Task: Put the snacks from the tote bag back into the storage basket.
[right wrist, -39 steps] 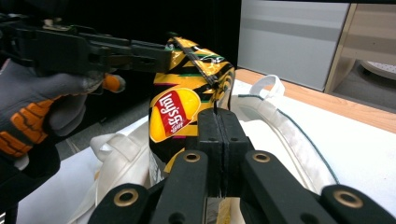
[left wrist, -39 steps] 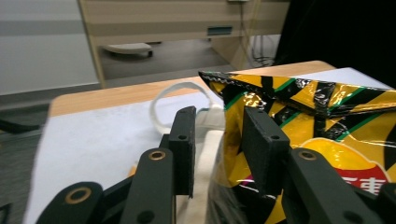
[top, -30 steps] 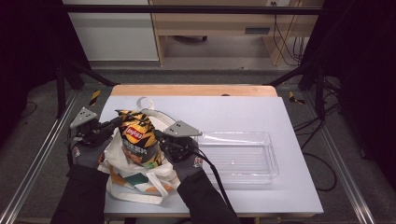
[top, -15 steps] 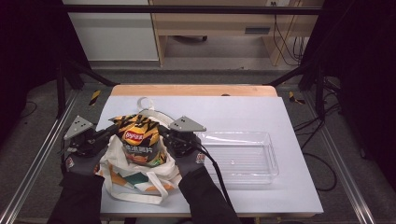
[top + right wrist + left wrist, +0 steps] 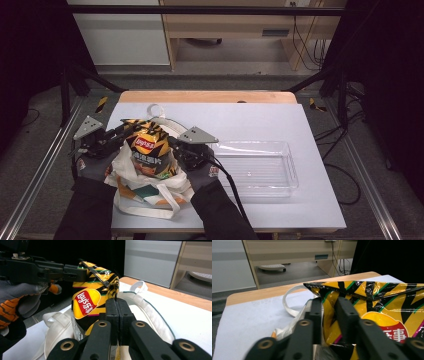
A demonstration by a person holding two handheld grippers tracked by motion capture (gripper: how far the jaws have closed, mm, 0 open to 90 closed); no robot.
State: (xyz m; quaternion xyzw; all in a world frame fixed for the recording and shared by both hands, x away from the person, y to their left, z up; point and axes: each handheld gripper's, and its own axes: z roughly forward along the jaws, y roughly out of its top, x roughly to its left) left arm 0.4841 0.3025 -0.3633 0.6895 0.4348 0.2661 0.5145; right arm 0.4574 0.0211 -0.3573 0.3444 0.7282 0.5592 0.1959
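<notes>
Loosened just now, the left gripper (image 5: 329, 306) straddles the crinkly foil chip bag (image 5: 148, 150); right gripper (image 5: 116, 305) pinches its edge above the floppy cloth tote (image 5: 150, 192).

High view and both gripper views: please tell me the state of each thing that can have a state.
Chip bag: sealed, upright, lower part inside the tote.
Tote bag: lying on the table, mouth open around the chip bag.
Clear plastic tray: empty, upright.
Left gripper: jaws have just been opening; bag edge between them, gap showing.
Right gripper: jaws pressed together on the tote's edge.
</notes>
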